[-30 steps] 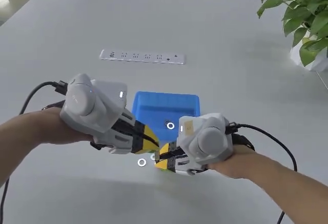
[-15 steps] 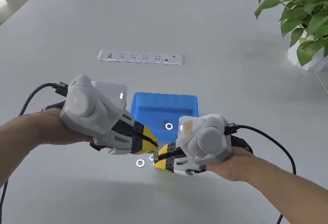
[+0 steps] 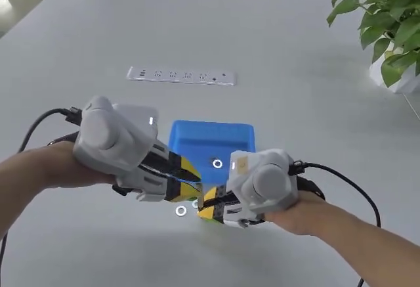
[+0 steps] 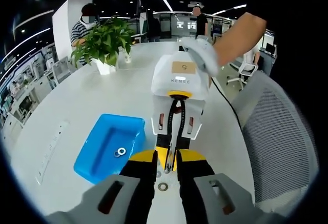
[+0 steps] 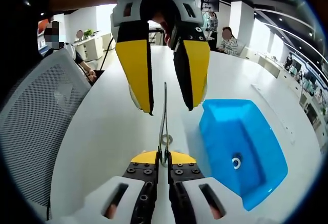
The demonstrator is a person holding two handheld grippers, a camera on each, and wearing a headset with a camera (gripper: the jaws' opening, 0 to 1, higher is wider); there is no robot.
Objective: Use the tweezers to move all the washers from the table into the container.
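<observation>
My right gripper is clamped on the tweezers. Their blades run forward between the parted jaws of my left gripper. Those jaws seem to stand clear of the metal, though the angle is poor. A loose washer lies on the table just beside the tweezers, near my right jaws. A second washer sits inside the blue container.

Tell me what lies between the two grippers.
In the right gripper view, the tweezers, clamped in the right gripper, run up between the left gripper's open jaws; a washer lies on the table by them.
</observation>
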